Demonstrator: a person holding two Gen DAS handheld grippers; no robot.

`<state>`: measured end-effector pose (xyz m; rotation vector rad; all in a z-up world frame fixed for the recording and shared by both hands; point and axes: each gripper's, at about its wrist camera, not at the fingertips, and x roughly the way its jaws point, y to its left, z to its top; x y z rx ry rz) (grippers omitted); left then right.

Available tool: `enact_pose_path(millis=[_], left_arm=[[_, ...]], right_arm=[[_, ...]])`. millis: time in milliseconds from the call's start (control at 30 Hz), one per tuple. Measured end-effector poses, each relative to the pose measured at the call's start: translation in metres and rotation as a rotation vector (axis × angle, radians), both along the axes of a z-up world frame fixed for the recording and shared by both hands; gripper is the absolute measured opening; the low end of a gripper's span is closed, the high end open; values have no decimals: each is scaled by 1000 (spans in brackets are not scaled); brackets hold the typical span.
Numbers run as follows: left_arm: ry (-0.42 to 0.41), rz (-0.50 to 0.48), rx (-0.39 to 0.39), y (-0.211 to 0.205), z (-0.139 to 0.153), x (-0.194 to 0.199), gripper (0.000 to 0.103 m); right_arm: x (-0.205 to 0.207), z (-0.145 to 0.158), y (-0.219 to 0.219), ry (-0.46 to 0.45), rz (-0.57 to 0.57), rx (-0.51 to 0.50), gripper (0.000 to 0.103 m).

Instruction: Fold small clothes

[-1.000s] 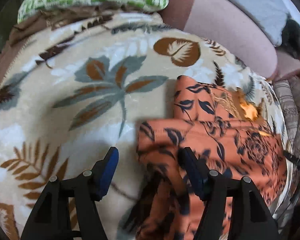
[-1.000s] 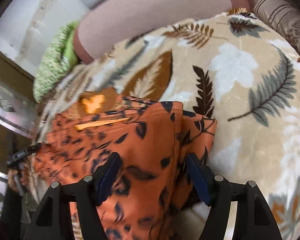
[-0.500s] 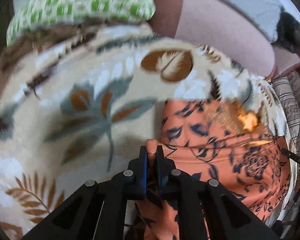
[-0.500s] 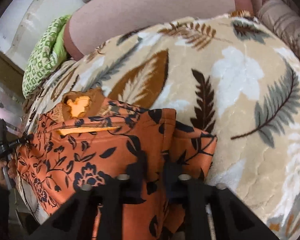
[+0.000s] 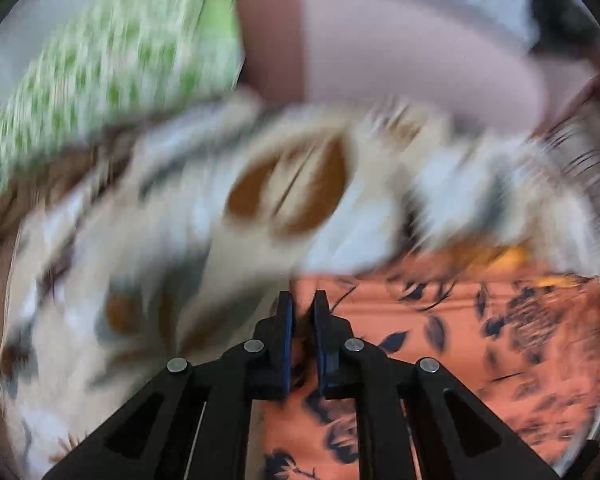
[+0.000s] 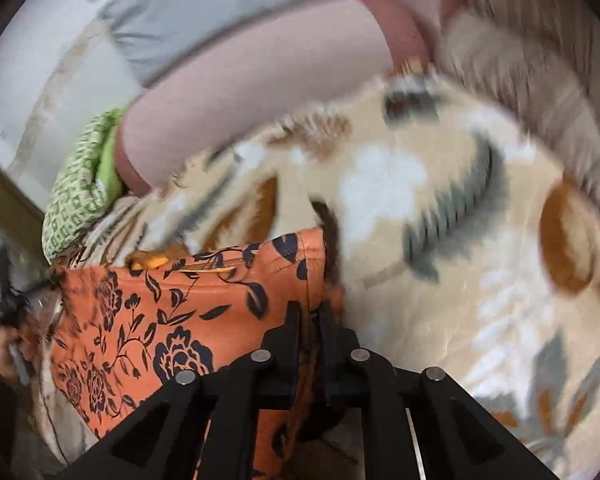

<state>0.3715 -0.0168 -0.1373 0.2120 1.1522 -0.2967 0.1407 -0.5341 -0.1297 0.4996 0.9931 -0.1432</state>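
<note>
Garment in orange cloth with a dark flower print, lying on a leaf-patterned blanket at the near edge of the bed, its bulk spread to the right in my left wrist view and to the left in my right one. My left gripper pinches one edge of it, a fold of the orange cloth caught between the nearly closed blue pads, and the jaws are easing open a little with the fabric between them. My right gripper pinches the opposite edge the same way, jaws almost together on the cloth and likewise loosening slightly. Both views are smeared by motion, so finer detail of the hems is lost. I judge the step in hand to be carrying the two pinched edges across for a fold. The next move calls for a firm enough pinch that the cloth does not slip, both edges travelling level and together, then laid down square on the rest of the piece. Farther off lie a green-and-white patterned pillow and a pink bolster, with a striped cloth at far right.
</note>
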Motion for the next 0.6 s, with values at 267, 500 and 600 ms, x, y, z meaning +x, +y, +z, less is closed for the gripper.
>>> enact_pose_path(millis=[267,500,600], left_arm=[[-107,80,-183,57,45,-23,61],[45,-118,-301,53,34,-79,63],[161,-84,-73,35,-35,-83,68]], right_arm=[[-32,22,2,-68,-21,-11,53],[-38,43,53,-184,257,310,66],[-38,-13,58,38,226,275,65]])
